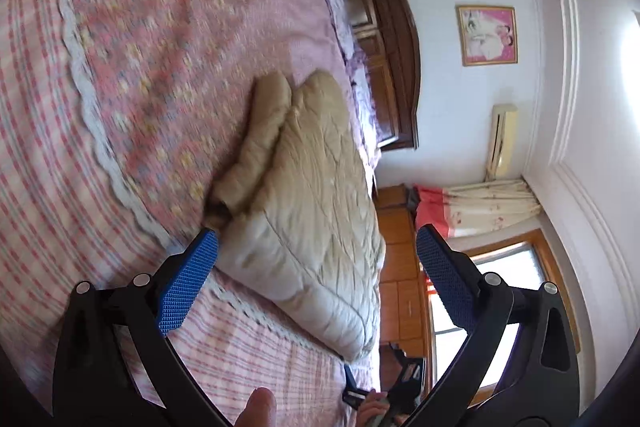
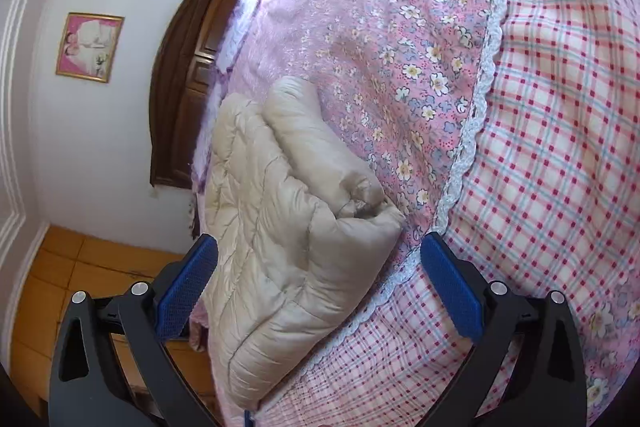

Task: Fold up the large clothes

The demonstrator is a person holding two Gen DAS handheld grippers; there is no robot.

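A beige quilted puffer jacket (image 1: 312,195) lies folded into a compact bundle on the pink bed cover (image 1: 160,47), a rolled sleeve along its far side. It also shows in the right wrist view (image 2: 280,227). My left gripper (image 1: 318,267) is open and empty, its blue pads spread on either side of the bundle's near end. My right gripper (image 2: 320,267) is open and empty too, its jaws wide around the jacket's near corner. The right gripper's tip (image 1: 356,387) shows low in the left wrist view.
The bed has a floral pink panel (image 2: 400,47), a white lace trim (image 2: 480,87) and a checked border (image 2: 560,147). A dark wooden headboard (image 2: 188,67) stands against the white wall. A wooden cabinet (image 1: 400,247) and a window (image 1: 500,287) lie beyond the bed edge.
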